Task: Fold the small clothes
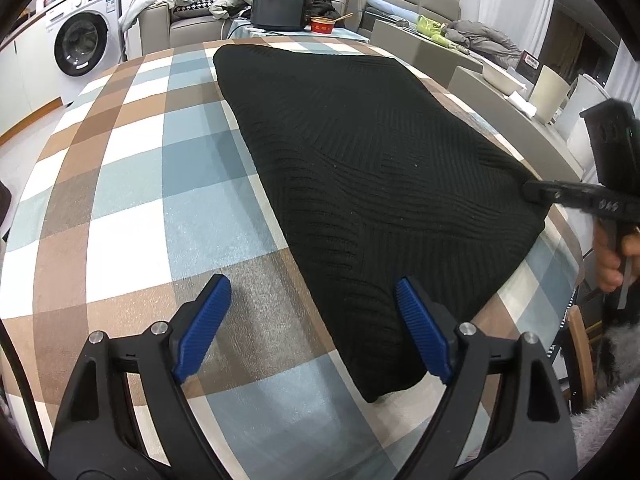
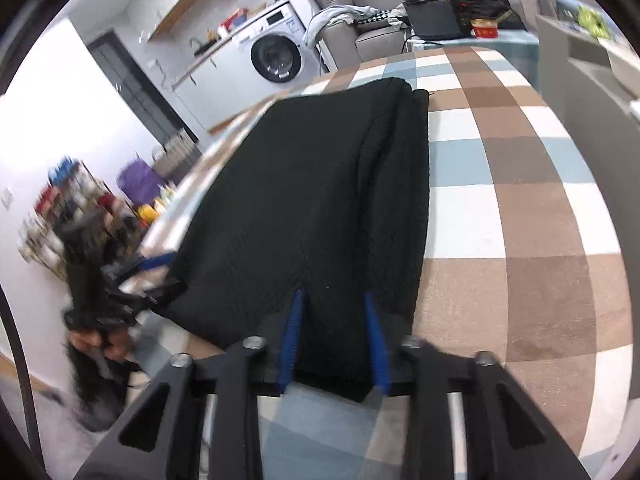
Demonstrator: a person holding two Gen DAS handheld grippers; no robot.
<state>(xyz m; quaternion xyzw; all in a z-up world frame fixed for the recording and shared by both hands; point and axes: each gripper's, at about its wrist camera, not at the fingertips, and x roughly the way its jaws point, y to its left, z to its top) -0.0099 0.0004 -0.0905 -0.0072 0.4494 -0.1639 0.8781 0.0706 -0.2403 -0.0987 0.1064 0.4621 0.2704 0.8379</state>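
Note:
A black ribbed knit garment lies folded flat on the checked tablecloth. My left gripper is open at the garment's near corner, its right blue pad over the knit and its left pad on the cloth. My right gripper is half open over the garment's near edge, with the knit lying between its blue pads. In the left wrist view the right gripper touches the garment's right edge. The left gripper shows blurred at the garment's left side in the right wrist view.
A black pot and a red bowl stand beyond the table's far end. A washing machine is at the back left. A grey counter with white containers runs along the right. Sofas with clothes are behind.

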